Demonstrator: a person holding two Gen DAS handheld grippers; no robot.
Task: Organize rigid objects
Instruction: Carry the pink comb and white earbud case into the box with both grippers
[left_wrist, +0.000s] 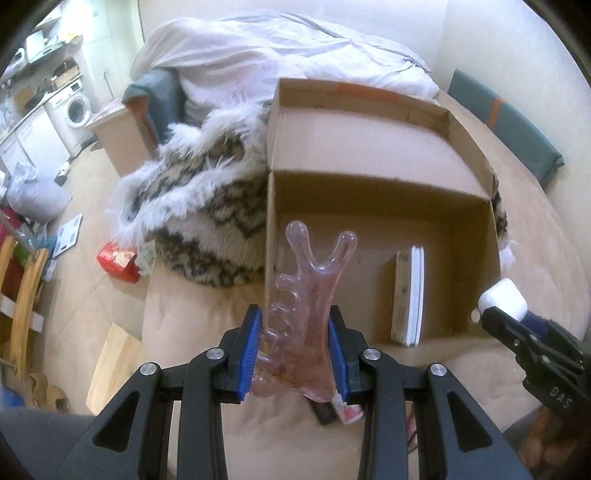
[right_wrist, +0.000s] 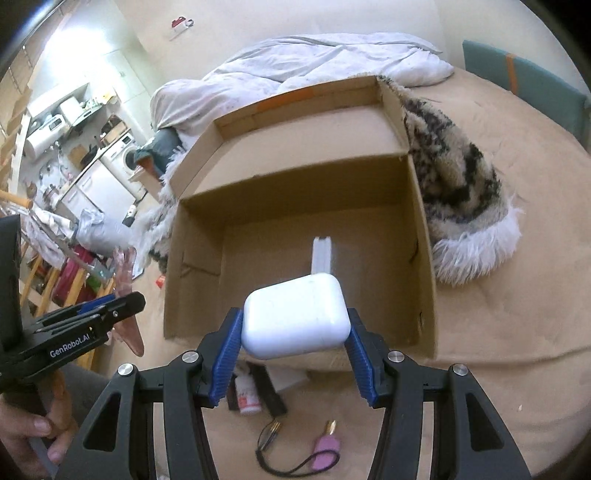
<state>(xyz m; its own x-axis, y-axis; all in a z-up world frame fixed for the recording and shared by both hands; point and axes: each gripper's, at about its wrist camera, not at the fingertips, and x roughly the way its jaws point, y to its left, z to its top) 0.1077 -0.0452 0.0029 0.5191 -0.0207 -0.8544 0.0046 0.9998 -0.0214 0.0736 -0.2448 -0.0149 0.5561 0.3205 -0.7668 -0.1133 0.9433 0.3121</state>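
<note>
Grippers carry one object each toward the cardboard box (right_wrist: 295, 206). Left gripper (left_wrist: 295, 347), jaws partly closed, clamps the base of a pink translucent comb-shaped massage tool (left_wrist: 306, 295), prongs toward 12 o'clock over the near box wall. Right gripper (right_wrist: 295, 350), jaws about half open, pinches a white earbud case (right_wrist: 295, 315) by its sides. Small items remain on the bedspread (right_wrist: 498, 332) at 6 o'clock. Inside the box, a white flat object (left_wrist: 415, 295) stands on edge; release each load beside it, low, clear of the walls.
</note>
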